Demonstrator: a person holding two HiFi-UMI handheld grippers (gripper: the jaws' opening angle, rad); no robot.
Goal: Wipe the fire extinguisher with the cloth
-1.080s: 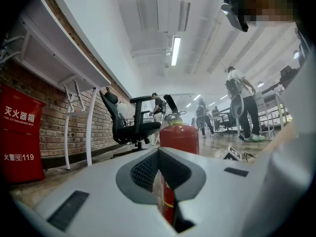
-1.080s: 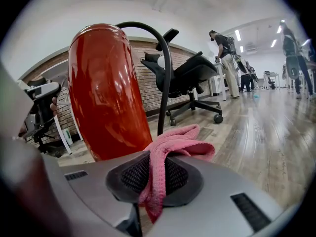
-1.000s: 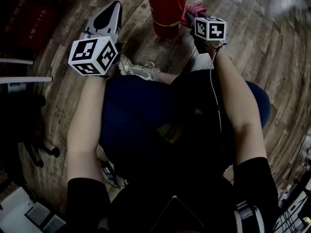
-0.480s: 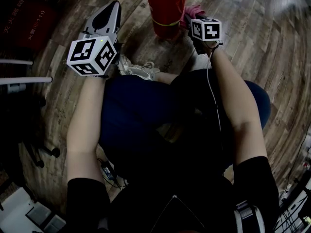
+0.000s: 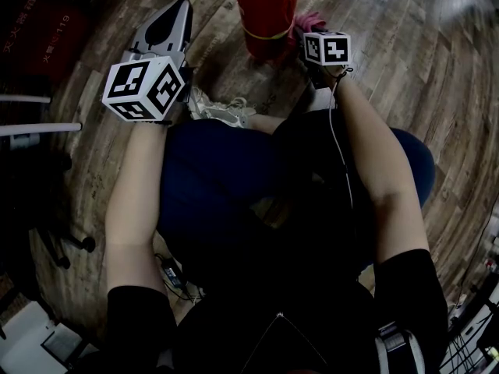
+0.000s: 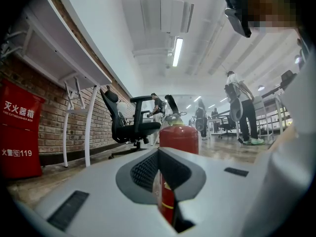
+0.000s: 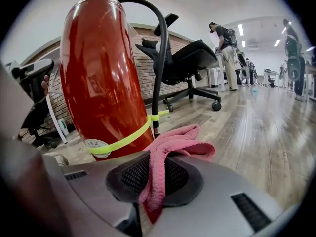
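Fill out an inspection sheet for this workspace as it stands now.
Surface: wooden plank floor.
Job's things: red fire extinguisher upright on the floor, its black hose strapped by a yellow band; pink cloth close beside its lower body, contact cannot be told.
Clutter: nothing seen near the extinguisher.
Grippers: left gripper jaws together, empty, held back from the extinguisher; right gripper shut on the cloth.
Cables: thin white cable along the right forearm.
Surroundings: brick wall, red cabinet, black office chair, people standing far off.
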